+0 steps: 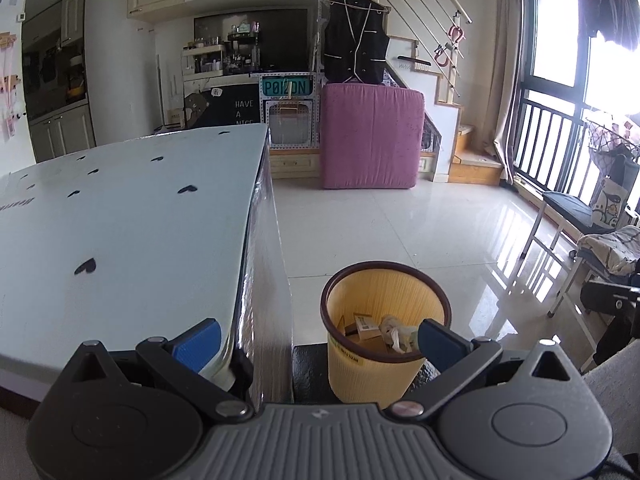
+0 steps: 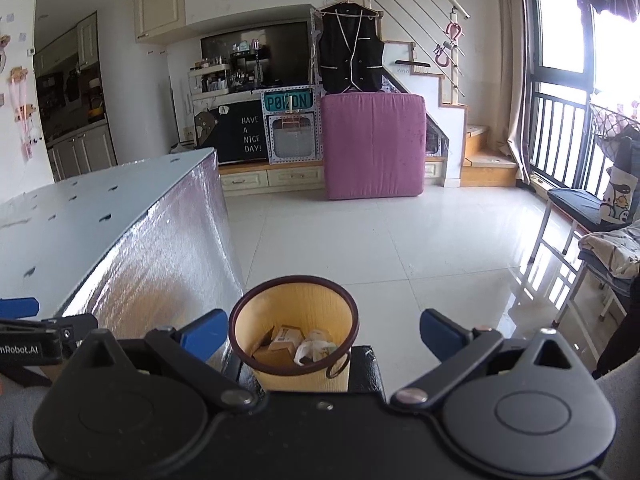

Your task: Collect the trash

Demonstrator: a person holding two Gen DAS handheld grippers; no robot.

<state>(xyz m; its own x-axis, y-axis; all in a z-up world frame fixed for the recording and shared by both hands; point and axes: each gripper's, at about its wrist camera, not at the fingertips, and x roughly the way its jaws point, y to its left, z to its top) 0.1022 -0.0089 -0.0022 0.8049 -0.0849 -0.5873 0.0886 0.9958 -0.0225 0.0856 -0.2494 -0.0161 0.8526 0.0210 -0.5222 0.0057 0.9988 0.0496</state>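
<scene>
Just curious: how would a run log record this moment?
left gripper: open, empty | right gripper: open, empty | yellow bin: holds trash

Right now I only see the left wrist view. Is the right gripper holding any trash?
Observer: No. The right gripper is open and empty, facing the yellow bin.
Operator: Where is the left gripper relative to it?
Observer: One blue fingertip of it shows at the far left edge of the right view, over the table.
Operator: Anything at the bin's near rim?
Observer: A small dark ring sits against it.
</scene>
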